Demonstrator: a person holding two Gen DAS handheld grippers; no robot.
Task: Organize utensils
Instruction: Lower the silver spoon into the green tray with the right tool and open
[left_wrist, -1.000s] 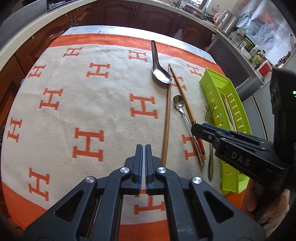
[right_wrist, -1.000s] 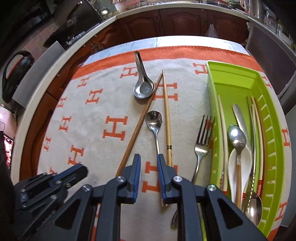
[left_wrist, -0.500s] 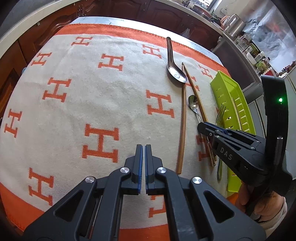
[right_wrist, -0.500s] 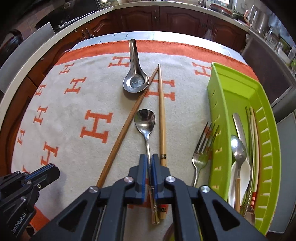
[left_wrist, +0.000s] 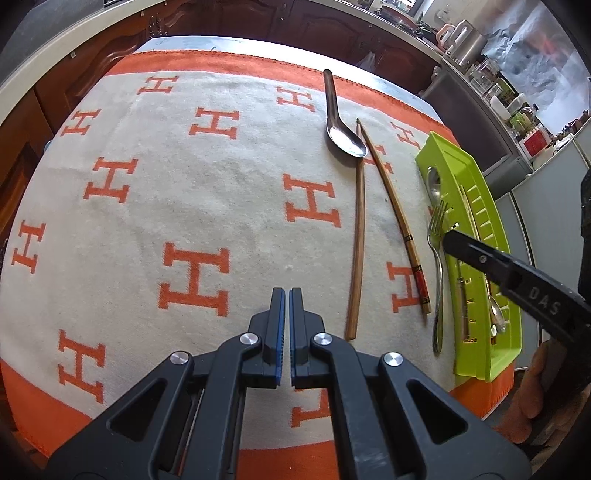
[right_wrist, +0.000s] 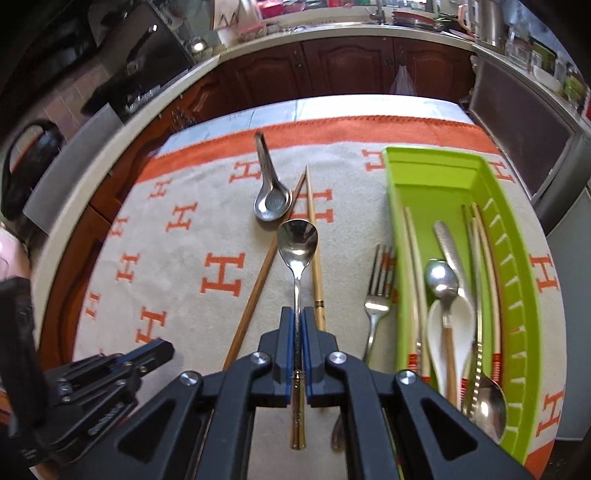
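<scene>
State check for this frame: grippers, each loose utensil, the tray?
Right gripper: shut on the teaspoon's handle.
Left gripper: shut, holding nothing.
Teaspoon: gripped, lifted off the cloth.
Soup spoon: lying on the cloth, bowl up.
Dark chopstick: lying on the cloth.
Banded chopstick: lying on the cloth.
Fork: on the cloth beside the tray.
Tray: partly filled with utensils.

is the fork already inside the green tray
No, the fork lies on the cloth just left of the green tray, outside its wall.
</scene>
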